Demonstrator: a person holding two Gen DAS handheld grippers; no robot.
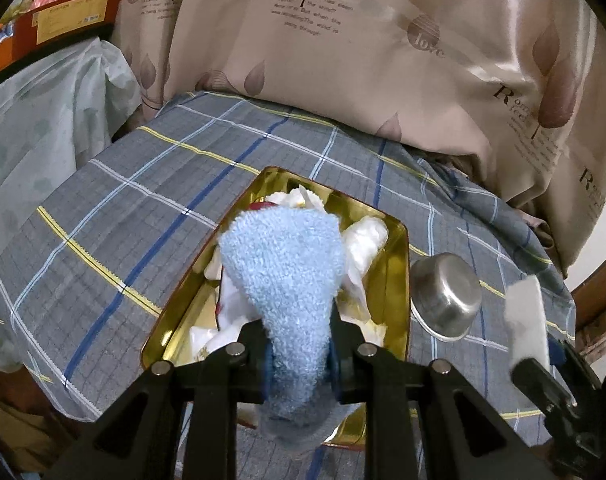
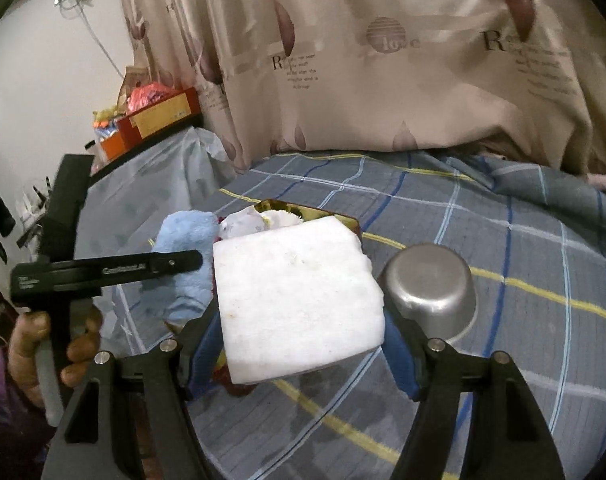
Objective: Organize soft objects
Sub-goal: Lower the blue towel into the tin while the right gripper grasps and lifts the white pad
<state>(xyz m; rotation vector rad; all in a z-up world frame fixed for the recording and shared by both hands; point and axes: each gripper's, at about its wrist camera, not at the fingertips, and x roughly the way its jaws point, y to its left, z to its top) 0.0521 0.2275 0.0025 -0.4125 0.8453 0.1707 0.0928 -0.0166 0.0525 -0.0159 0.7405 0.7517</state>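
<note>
Gold tin (image 1: 399, 264) mid-frame holds white cloths (image 1: 363, 240); L tongs (image 1: 299, 360) clamp blue towel (image 1: 283, 264), R tongs (image 2: 299, 344) clamp white foam (image 2: 299, 304); steel bowl (image 1: 447, 296) upside-down at tin's right

One blue towel (image 1: 281, 276), one white foam block (image 2: 297, 304), one gold tin (image 1: 395, 264), one steel bowl (image 1: 445, 294).

- The beige curtain (image 1: 383, 60) behind the bed carries printed words: a large letter "R" starting lines of small script, repeated across the fabric; the small lines are mostly too blurred to read.
- A round emblem (image 1: 425, 38) on the same curtain reads "love".
- The yellow label (image 1: 73, 14) on a red box has small print, unreadable.
- White lettering (image 2: 123, 269) on the black gripper arm is too blurred to make out.
</note>
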